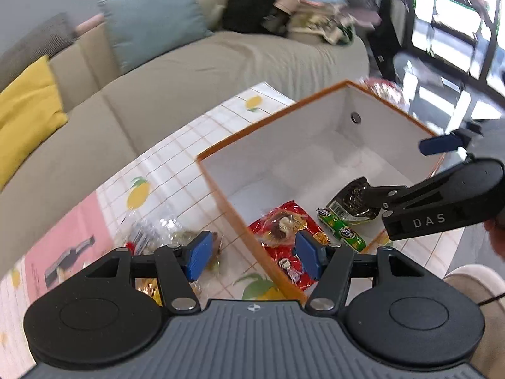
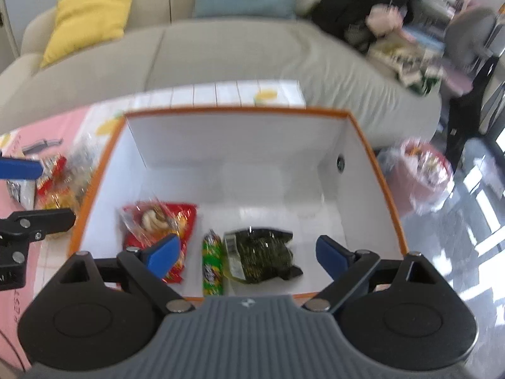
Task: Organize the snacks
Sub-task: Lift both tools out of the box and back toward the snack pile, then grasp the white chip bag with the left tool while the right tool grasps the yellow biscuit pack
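Seen from both wrists: orange-rimmed white box [image 2: 372, 145] on tiled bench [image 1: 176, 158], sofa [image 2: 240, 50] beyond. Inside, near wall: red pack [image 2: 176, 218] left, green stick [image 2: 212, 262] middle, dark seaweed pack [image 2: 262, 252] right. Outside, left of box: loose snack pile [image 1: 151, 230]. Left tool [image 1: 251, 254] wide open, empty, straddled the box's left wall. Right tool [image 2: 247, 254] wide open, empty, hung above seaweed pack. Risks, judged: left tool's pad catching the wall and shoving the box; crinkly wrappers slipping from a shallow pinch.
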A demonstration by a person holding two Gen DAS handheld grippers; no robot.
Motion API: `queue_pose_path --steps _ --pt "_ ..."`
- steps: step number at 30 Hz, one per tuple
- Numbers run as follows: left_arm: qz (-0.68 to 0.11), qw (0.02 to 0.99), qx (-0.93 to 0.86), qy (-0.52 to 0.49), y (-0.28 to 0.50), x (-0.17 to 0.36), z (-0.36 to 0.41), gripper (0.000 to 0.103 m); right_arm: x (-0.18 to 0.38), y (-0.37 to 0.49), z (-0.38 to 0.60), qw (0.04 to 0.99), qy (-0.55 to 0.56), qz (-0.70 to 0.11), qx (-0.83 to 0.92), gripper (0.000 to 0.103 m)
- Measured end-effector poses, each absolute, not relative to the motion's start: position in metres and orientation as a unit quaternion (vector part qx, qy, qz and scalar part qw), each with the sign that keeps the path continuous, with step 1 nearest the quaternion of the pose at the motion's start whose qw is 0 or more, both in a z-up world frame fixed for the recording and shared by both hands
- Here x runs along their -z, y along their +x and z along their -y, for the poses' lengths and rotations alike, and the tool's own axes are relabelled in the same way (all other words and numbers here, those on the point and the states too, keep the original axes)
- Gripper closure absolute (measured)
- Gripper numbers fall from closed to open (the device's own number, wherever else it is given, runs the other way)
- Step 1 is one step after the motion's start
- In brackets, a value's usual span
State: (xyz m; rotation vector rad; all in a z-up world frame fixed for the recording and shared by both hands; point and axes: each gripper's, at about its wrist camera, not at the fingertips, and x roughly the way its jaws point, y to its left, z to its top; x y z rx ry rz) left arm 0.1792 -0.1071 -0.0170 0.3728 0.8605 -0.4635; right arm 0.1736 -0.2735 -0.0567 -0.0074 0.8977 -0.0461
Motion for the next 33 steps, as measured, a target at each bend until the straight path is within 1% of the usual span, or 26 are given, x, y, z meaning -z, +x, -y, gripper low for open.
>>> queue_pose_path --steps 1,4,9,12,22,33 --pt "-0.409 0.871 0.217 0.166 0.176 0.016 0.101 0.032 0.053 0.168 0.269 0.907 -0.003 -0.420 0.031 0.006" --pt "-0.405 0.883 0.199 0.128 0.164 0.014 0.080 0.032 0.047 0.148 0.256 0.923 0.013 -0.381 0.046 0.006" --pt "-0.397 0.901 0.159 0.073 0.145 0.014 0.044 0.032 0.042 0.123 0.233 0.935 0.040 -0.351 0.029 0.006" --pt "-0.388 0.910 0.131 0.066 0.135 0.016 0.025 0.032 0.040 0.111 0.214 0.939 0.044 -0.339 0.023 0.006" --pt "-0.390 0.917 0.076 0.030 0.107 0.028 -0.039 0.031 0.048 0.087 0.137 0.944 0.011 -0.328 -0.031 0.006" --pt "-0.396 0.917 0.038 -0.017 0.107 0.050 -0.099 0.030 0.062 0.106 0.071 0.935 -0.039 -0.338 -0.098 0.006"
